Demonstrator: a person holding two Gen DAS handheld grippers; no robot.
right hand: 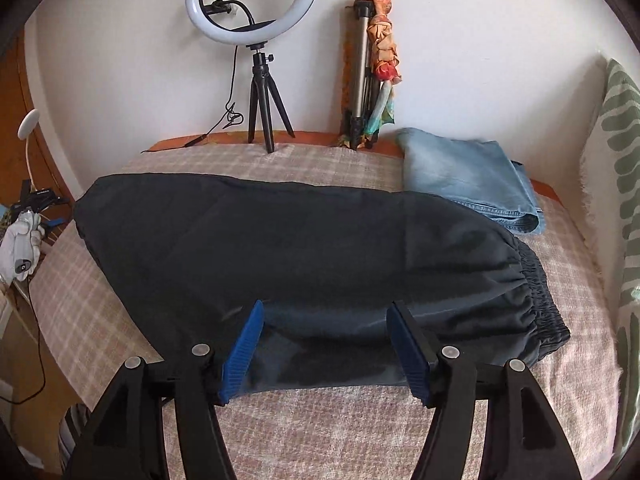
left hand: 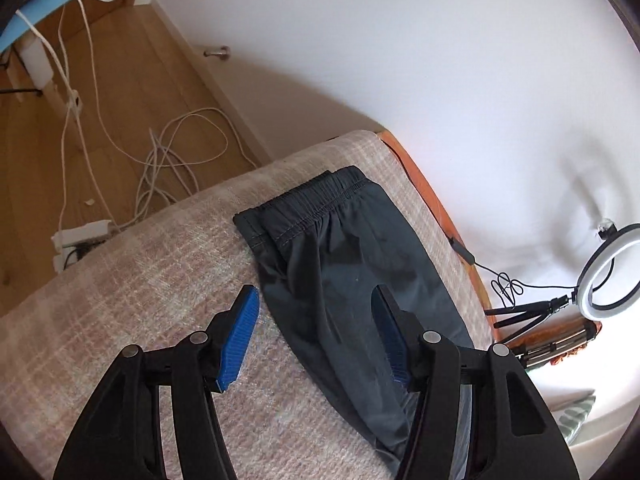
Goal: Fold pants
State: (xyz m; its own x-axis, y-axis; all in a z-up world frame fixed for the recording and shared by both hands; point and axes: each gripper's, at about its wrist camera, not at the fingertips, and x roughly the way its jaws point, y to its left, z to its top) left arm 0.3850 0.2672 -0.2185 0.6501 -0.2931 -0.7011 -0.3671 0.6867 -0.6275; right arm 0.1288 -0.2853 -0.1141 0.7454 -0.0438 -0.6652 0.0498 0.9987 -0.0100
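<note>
Dark grey pants (right hand: 304, 240) lie flat on a beige plaid blanket (right hand: 320, 432), folded lengthwise, with the elastic waistband (right hand: 544, 304) at the right in the right wrist view. In the left wrist view the pants (left hand: 352, 264) run away from me, waistband (left hand: 312, 204) at the far end. My left gripper (left hand: 316, 300) is open and empty, its blue pads astride the pants' left edge, just above the fabric. My right gripper (right hand: 328, 316) is open and empty, its pads over the near edge of the pants.
Folded light blue jeans (right hand: 468, 176) lie at the back right. A ring light on a tripod (right hand: 256, 40) and a folded tripod (right hand: 360, 80) stand by the wall. A leaf-pattern cushion (right hand: 620, 160) is at the right. Cables (left hand: 168, 152) lie on the wooden floor to the left.
</note>
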